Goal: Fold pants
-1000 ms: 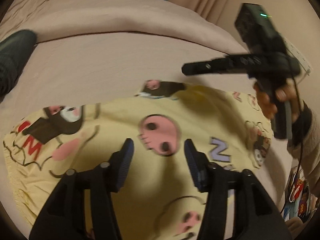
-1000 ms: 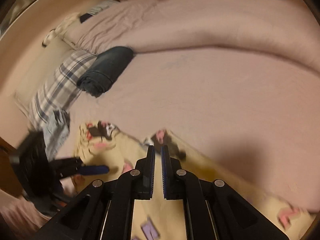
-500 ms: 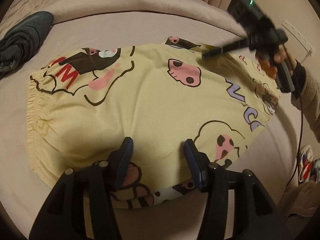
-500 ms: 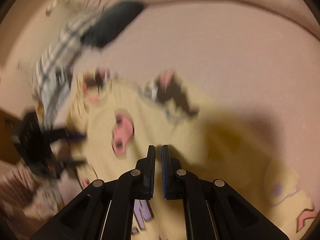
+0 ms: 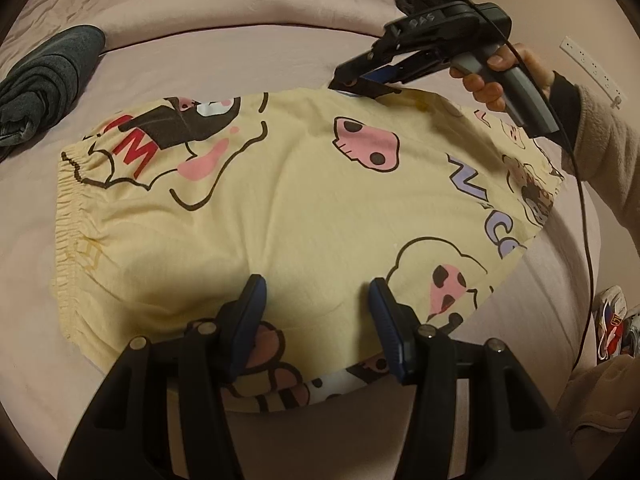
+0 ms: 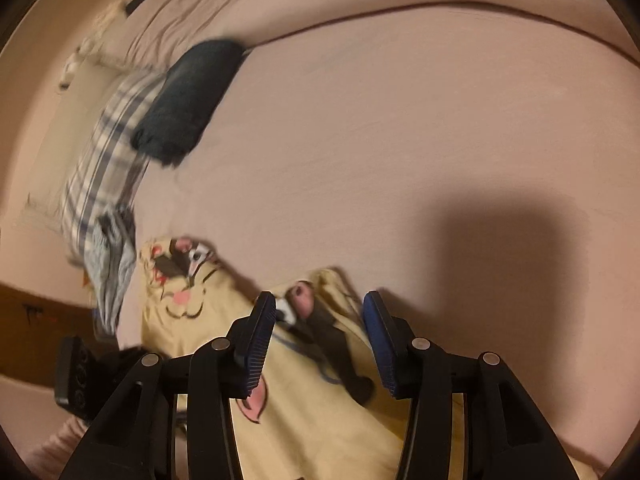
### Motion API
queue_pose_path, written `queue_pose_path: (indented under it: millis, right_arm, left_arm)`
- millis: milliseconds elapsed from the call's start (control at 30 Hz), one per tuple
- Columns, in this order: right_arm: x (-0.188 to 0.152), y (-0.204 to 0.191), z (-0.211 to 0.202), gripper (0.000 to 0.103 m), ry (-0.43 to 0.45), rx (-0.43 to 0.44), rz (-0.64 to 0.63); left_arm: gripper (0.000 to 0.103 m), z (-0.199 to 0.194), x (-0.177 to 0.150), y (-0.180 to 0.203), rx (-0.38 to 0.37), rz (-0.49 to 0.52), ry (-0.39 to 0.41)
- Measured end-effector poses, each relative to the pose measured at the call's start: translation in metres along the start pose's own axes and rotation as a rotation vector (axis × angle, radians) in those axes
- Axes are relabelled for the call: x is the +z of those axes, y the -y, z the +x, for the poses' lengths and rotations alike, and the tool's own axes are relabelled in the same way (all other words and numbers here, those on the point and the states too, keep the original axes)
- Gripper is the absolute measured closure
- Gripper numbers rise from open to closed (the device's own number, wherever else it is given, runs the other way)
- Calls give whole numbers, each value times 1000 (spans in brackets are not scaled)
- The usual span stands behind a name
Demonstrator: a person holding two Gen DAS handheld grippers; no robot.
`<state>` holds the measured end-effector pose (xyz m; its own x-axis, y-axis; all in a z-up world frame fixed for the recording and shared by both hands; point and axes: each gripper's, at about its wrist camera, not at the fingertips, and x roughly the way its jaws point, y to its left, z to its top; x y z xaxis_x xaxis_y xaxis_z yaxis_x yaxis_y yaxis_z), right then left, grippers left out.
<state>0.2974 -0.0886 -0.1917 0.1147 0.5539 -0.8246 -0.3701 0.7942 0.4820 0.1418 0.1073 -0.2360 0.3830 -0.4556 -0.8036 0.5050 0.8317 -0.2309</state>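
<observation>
Hand-held gripper (image 5: 318,312), jaws apart, over pants (image 5: 304,200).

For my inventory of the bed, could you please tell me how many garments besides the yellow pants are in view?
2: a rolled dark garment at the far left of the bed, and a plaid one beside it, touching. Others may be hidden.

Pink-sheeted bed (image 5: 280,56), yellow cartoon-print pants (image 5: 288,216) spread flat, rolled dark garment (image 5: 44,84) well apart.
</observation>
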Motion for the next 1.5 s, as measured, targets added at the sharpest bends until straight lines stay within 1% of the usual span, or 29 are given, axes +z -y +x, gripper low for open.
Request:
queue_pose_path:
  millis: [33, 67, 133, 233, 267, 333, 400, 433, 500, 533, 633, 667, 767, 800, 867, 933, 967, 1000, 1033, 1067, 1167, 1200, 1267, 1300, 1333, 1367, 1400, 1433, 1500]
  right_arm:
    - [-1, -5, 1, 89, -11, -28, -46]
    - [-3, -15, 3, 98, -31, -80, -113]
    - [-9, -30, -2, 98, -17, -171, -208]
    - [-7, -48, -25, 98, 136, -271, -284]
    - [-6, -48, -26, 99, 153, -280, -283]
    - [-5, -45, -11, 99, 131, -331, -292]
    - [-3, -31, 10, 98, 77, -342, -266]
    - [-2, -24, 12, 97, 90, -320, -245]
    - [1, -10, -2, 96, 141, -216, -145]
    - [1, -8, -9, 95, 164, -219, -126]
    - [-2, -17, -36, 95, 255, -364, -151]
    - [-7, -21, -47, 95, 274, -339, -158]
    - [-26, -36, -58, 95, 293, -203, -177]
    - [-32, -38, -54, 95, 279, -196, -182]
    - [-46, -39, -33, 95, 224, -208, -173]
    - [-58, -41, -15, 95, 184, -201, -169]
    - [-69, -43, -8, 95, 169, -190, -173]
    - [-79, -44, -3, 95, 151, -174, -172]
    - [-91, -43, -3, 95, 141, -154, -170]
    - [-103, -42, -7, 94, 147, -126, -169]
    - [-118, -23, -26, 94, 91, -47, -101]
    - [-117, -13, -36, 94, 83, -42, -78]
    - [-107, -8, -56, 94, 146, -100, -84]
    - [-97, -2, -71, 92, 203, -125, -77]
    - [-91, 5, -79, 86, 233, -129, -62]
    - [-80, 16, -87, 68, 250, -141, -51]
    - [-73, 24, -90, 52, 255, -165, -41]
    - [-67, 35, -92, 51, 255, -199, -26]
    - [-61, 52, -91, 51, 231, -252, -10]
  left_arm:
    - [50, 0, 0, -1, 0, 0, 1]
    - [50, 0, 0, -1, 0, 3, 4]
    - [50, 0, -1, 0, 3, 9, 5]
    - [50, 1, -1, -1, 11, 18, 7]
    - [50, 1, -1, 0, 12, 20, 7]
    - [50, 1, -2, -1, 13, 17, 7]
    - [50, -1, -3, -2, 17, 19, 9]
    - [50, -2, -3, -3, 18, 16, 10]
    - [50, -7, -3, -5, 24, 9, 4]
    - [50, -12, -3, -8, 22, -8, 0]
    - [50, -32, 0, -24, 7, -91, 21]
    - [50, -40, 4, -29, 20, -101, 47]
    - [50, -52, 25, -42, 73, -100, 109]
    - [50, -49, 32, -47, 80, -100, 107]
    - [50, -27, 46, -64, 137, -97, 43]
    - [57, -3, 49, -79, 230, -87, -37]
    - [60, 1, 48, -87, 242, -84, -42]
    - [63, -5, 47, -93, 227, -95, -19]
    - [72, -9, 46, -98, 232, -104, -17]
    - [75, -13, 44, -104, 245, -110, -16]
    - [75, -20, 37, -115, 219, -137, -8]
    - [75, -22, 36, -115, 225, -132, -8]
    - [76, -23, 38, -113, 243, -122, -13]
    - [75, -22, 39, -111, 246, -123, -14]
    - [69, -22, 39, -110, 242, -127, -17]
    - [61, -21, 37, -104, 233, -131, -18]
    - [58, -21, 39, -101, 221, -132, -18]
    - [54, -20, 39, -98, 217, -127, -18]
    - [51, -19, 39, -97, 223, -115, -23]
